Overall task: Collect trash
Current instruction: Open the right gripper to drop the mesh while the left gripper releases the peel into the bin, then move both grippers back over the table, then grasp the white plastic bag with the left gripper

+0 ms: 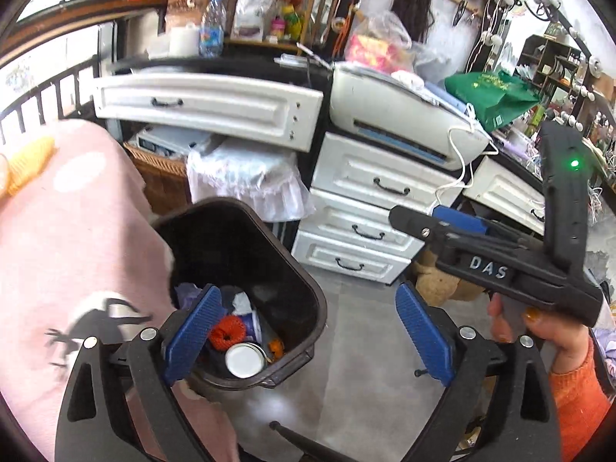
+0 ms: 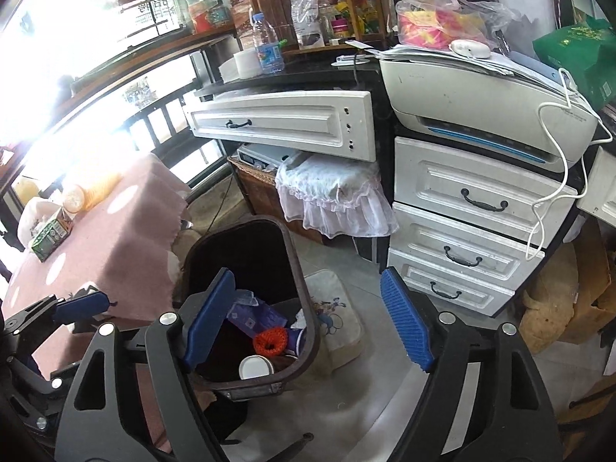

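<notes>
A: Trash so far?

B: Already in the dark bin (image 1: 308,300) at lower centre of the left view: an orange mesh ball (image 1: 228,332), a white round lid (image 1: 245,359), crumpled white paper (image 1: 242,302), a purple wrapper (image 2: 256,317). Probably well along, though not finished.

A: Left to collect?

B: On the pink-clothed counter (image 2: 127,238), at middle left of the right view: a green carton (image 2: 50,234), an orange-topped cup (image 2: 74,199), a white bag (image 2: 29,217) at the far left edge. Likely trash, hard to say for certain.

A: Fingers?

B: Left gripper (image 1: 310,333) spread wide, holding nothing, blue pads either side of the bin's near rim. Right gripper (image 2: 308,323) likewise wide apart and empty, hanging over the bin mouth. Also seen from the left camera at middle right, held in a hand (image 1: 539,327) with an orange sleeve.

A: In the way?

B: Bin tucked against the hanging cloth, so little room on that side. A cushion with a cartoon print (image 2: 338,323) on the floor just right of the bin. White drawers (image 2: 462,231) and a printer (image 2: 481,111) close behind, its white cable (image 2: 554,177) dangling over the drawer fronts. A lace-covered stool (image 2: 331,196) behind the bin.
</notes>
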